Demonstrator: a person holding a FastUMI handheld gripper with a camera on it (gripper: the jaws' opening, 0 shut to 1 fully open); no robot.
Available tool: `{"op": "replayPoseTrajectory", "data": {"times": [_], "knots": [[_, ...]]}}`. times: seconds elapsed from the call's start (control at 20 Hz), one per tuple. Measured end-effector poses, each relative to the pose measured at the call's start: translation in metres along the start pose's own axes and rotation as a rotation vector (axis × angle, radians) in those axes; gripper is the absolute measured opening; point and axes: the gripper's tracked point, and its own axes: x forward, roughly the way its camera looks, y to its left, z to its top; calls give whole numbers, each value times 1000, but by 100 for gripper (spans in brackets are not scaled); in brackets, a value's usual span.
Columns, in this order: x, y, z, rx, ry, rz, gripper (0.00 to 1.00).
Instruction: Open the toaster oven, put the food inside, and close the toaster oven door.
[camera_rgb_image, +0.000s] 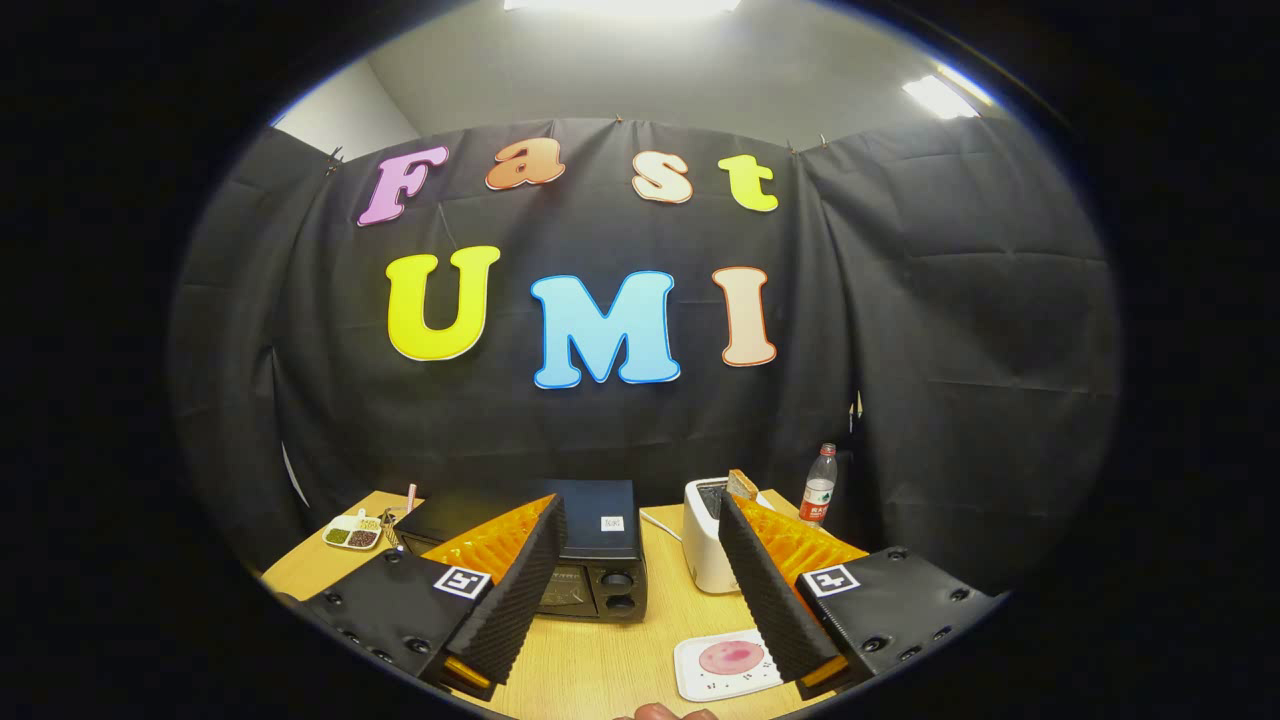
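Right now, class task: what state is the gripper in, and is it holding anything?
Gripper: open, holding nothing; its fingers are spread wide above the wooden table, with the toaster oven just beyond them.

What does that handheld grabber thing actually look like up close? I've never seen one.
The gripper has two wedge-shaped fingers lined with ribbed, egg-crate-like foam on their inner faces. Each finger sits on a flat black plate studded with screws, and each plate carries a small square black-and-white marker tag. No cables are visible. The fingers stand apart, open.
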Motion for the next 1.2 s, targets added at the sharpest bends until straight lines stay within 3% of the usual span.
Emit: {"op": "replayPoseTrajectory", "data": {"times": [0.4, 0.65, 1.2], "knots": [[29, 16, 7, 24, 31, -32, 97], [55, 33, -19, 43, 101, -37, 97], [102, 127, -80, 43, 245, 105, 98]]}}
